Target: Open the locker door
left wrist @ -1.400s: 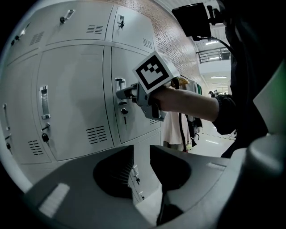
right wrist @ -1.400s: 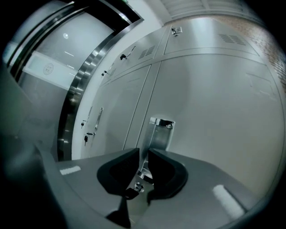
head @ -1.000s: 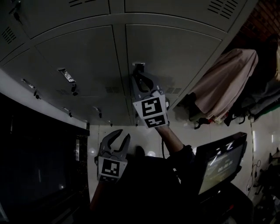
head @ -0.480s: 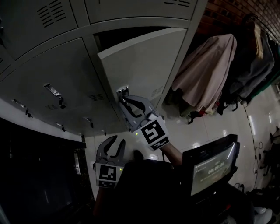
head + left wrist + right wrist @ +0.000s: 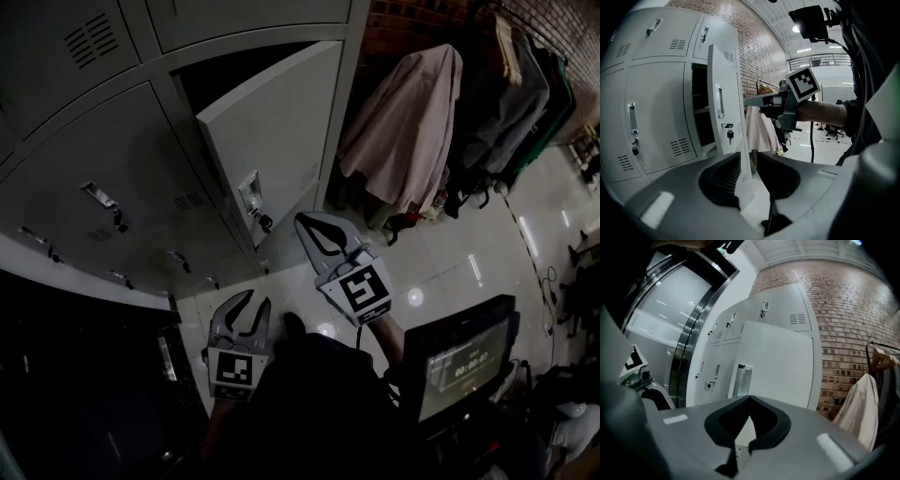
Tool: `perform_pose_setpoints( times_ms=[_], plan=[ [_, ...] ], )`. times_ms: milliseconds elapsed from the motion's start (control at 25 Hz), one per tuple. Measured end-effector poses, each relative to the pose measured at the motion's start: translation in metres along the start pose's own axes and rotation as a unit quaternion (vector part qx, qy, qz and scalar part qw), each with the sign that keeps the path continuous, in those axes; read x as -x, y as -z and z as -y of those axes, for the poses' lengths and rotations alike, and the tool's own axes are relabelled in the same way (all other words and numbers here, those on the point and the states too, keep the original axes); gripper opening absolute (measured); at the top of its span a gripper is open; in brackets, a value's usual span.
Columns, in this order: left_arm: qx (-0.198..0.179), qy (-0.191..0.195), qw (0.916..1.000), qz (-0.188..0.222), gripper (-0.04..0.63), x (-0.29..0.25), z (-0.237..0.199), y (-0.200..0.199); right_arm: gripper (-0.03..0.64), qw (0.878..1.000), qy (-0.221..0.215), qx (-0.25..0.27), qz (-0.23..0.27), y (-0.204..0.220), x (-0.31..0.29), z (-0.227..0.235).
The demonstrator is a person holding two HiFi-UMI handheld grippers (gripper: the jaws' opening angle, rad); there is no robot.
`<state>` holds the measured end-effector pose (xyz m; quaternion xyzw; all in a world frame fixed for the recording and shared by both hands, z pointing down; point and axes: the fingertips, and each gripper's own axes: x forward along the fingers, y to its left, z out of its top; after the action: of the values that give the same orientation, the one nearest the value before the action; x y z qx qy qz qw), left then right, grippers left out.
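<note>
The grey locker door [image 5: 272, 131] stands swung open, and the dark compartment [image 5: 234, 67] shows behind it. A recessed handle [image 5: 249, 197] sits on the door, with a key [image 5: 265, 222] hanging below. My right gripper [image 5: 303, 221] is a short way off the door's lower edge, shut and empty, touching nothing. In the right gripper view its jaws [image 5: 749, 398] meet in front of the door [image 5: 783, 362]. My left gripper [image 5: 256, 300] hangs lower, open and empty. In the left gripper view it [image 5: 749, 161] faces the door's edge [image 5: 719, 108] and the right gripper [image 5: 751, 99].
Closed lockers [image 5: 103, 159] run to the left, with more above. Coats [image 5: 403, 122] hang on a rack to the right, against a brick wall [image 5: 843, 333]. A monitor [image 5: 464, 361] stands low on the right. A dark unit [image 5: 75, 375] fills the lower left.
The locker door has swung from closed to open. My right gripper has let go of the handle, drawn back to the right and closed. The left gripper has barely moved.
</note>
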<state>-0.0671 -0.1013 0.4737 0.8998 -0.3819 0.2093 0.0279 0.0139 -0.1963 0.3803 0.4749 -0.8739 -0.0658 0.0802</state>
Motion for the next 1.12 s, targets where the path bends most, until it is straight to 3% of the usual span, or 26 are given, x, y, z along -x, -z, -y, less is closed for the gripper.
perform_pose_setpoints(
  times_ms=[160, 280, 760, 920, 1120],
  plan=[
    [-0.008, 0.013, 0.9999, -0.004, 0.117, 0.006, 0.010, 0.000, 0.000, 1.000, -0.008, 0.005, -0.015, -0.003, -0.008, -0.009],
    [-0.006, -0.002, 1.0000, -0.001, 0.117, 0.011, 0.003, -0.002, 0.060, 0.999, -0.039, -0.005, -0.022, -0.003, -0.040, -0.017],
    [0.020, -0.064, 0.9977, -0.003, 0.117, 0.002, -0.005, -0.010, 0.064, 0.992, -0.127, -0.028, 0.001, -0.011, -0.105, -0.033],
    [0.016, -0.068, 0.9975, -0.006, 0.117, 0.002, -0.004, -0.009, 0.081, 0.990, -0.133, -0.042, 0.006, -0.017, -0.114, -0.030],
    [0.016, -0.068, 0.9975, -0.008, 0.117, 0.007, -0.003, -0.008, 0.101, 0.992, -0.118, -0.031, -0.023, -0.013, -0.134, -0.036]
  ],
)
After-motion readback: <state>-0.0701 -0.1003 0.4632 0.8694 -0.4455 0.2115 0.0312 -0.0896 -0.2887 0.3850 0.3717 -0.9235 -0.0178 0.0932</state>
